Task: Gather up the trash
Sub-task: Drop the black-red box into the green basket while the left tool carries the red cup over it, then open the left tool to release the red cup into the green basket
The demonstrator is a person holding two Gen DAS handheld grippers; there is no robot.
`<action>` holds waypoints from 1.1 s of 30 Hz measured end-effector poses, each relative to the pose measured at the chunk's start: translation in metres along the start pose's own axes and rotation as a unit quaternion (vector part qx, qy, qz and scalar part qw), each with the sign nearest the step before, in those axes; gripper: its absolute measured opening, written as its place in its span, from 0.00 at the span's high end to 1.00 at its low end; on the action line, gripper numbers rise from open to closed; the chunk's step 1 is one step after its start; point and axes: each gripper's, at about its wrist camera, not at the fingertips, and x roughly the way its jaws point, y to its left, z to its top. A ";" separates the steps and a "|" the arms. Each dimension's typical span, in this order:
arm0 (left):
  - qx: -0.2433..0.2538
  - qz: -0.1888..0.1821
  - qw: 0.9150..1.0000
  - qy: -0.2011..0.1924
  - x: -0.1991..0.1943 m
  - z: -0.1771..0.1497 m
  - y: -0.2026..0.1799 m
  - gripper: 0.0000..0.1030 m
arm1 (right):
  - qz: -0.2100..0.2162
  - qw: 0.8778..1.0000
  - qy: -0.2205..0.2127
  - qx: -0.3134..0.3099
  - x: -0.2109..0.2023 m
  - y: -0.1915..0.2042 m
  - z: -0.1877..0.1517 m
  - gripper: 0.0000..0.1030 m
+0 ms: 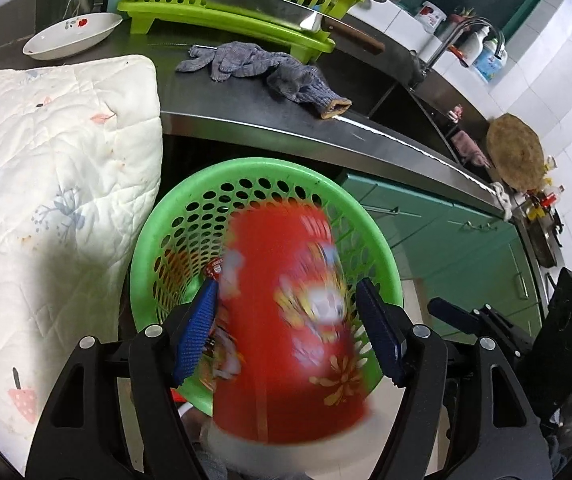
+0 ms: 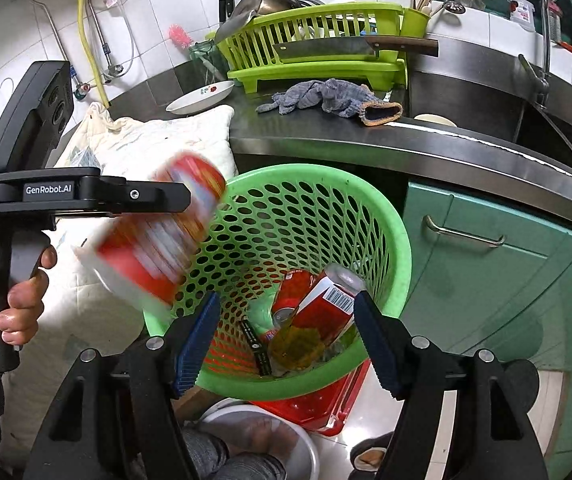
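Two grippers hang over one round green perforated plastic basket (image 2: 310, 216), which stands on the floor just in front of the steel surface (image 2: 426, 144). At far left we see a white quilted cushion (image 2: 153, 144) leaning beside the basket. Our left gripper (image 1: 290, 332) has its blue pads spread apart, and between them sits a red printed paper cup (image 1: 286, 300), blurred and tilted bottom-first toward the basket mouth; whether either pad touches it we cannot tell. From the right wrist view the same cup (image 2: 157, 236) sits at the basket's left rim, below the black body of the left gripper (image 2: 85, 196), which a hand (image 2: 17, 300) holds by its handle. Inside the basket, near its bottom, lie a red drink can (image 2: 294, 288) and a red carton with a barcode (image 2: 326, 304), touching each other. Our right gripper (image 2: 286, 344) is released, jaws wide, holding nothing, just above the basket's near rim. Farther back on the surface lie a white shallow dish (image 2: 199, 98), a grey knitted glove (image 2: 326, 98) and a lime-green plastic dish rack (image 2: 314, 48) with a steel cleaver (image 2: 334, 48) resting across it.
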 end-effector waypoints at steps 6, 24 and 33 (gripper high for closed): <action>0.006 0.008 1.000 -0.005 -0.007 -0.002 -0.001 0.23 | 0.002 1.000 0.001 -0.001 0.001 0.003 -0.001 0.35; 0.010 0.055 0.997 -0.053 -0.082 -0.034 0.026 0.23 | 0.022 0.999 -0.006 -0.032 -0.002 0.042 0.010 0.33; -0.014 0.106 0.991 -0.085 -0.128 -0.050 0.067 0.23 | 0.044 0.997 -0.006 -0.069 0.007 0.083 0.024 0.31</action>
